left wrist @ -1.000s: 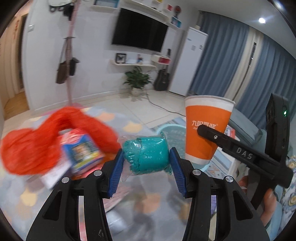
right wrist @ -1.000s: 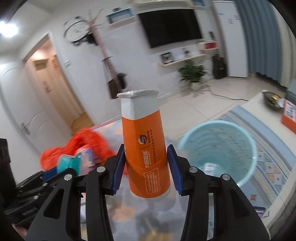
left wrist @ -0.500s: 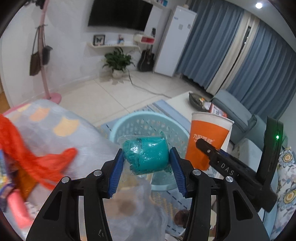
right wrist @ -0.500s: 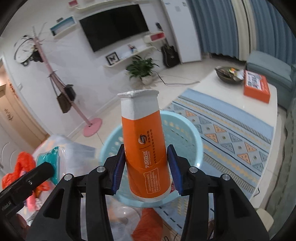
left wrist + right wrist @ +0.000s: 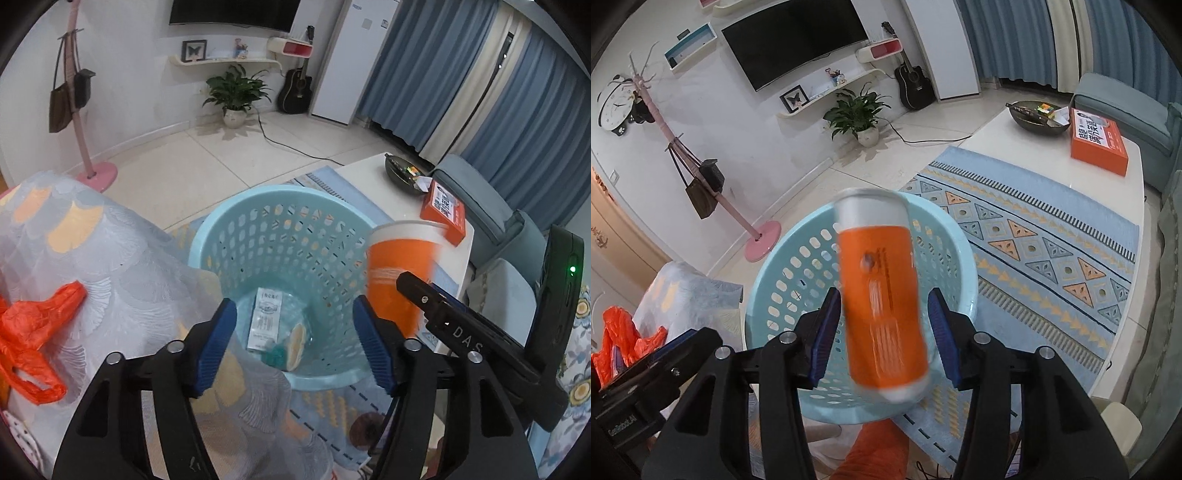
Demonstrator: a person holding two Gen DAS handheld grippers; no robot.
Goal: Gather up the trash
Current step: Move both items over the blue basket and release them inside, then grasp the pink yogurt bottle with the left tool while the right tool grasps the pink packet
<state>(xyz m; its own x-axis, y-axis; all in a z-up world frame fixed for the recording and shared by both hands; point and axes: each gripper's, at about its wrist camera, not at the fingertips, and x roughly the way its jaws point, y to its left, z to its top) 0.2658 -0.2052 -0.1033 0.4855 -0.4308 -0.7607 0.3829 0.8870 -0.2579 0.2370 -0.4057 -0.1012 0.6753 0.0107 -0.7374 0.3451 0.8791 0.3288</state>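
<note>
A light blue perforated basket (image 5: 221,236) stands on the floor beside the table; it also shows in the right wrist view (image 5: 783,280). My left gripper (image 5: 295,343) is open and empty above it. A teal wad (image 5: 275,355) lies at the basket bottom beside a white paper slip (image 5: 264,319). My right gripper (image 5: 882,332) is open above the basket, and the orange and white paper cup (image 5: 881,295) is blurred between its spread fingers, falling free. The cup also shows in the left wrist view (image 5: 395,266).
An orange plastic bag (image 5: 29,332) lies on the patterned tablecloth (image 5: 110,266) at left. A white coffee table (image 5: 1052,155) with an orange box (image 5: 1099,142) and a dark bowl (image 5: 1036,118) stands on a blue rug (image 5: 1034,236). A pink coat stand (image 5: 746,221) stands farther off.
Both grippers swung from the table to over the basket and opened. The teal wad left my left gripper and lies in the basket. The cup has slipped from my right gripper.
</note>
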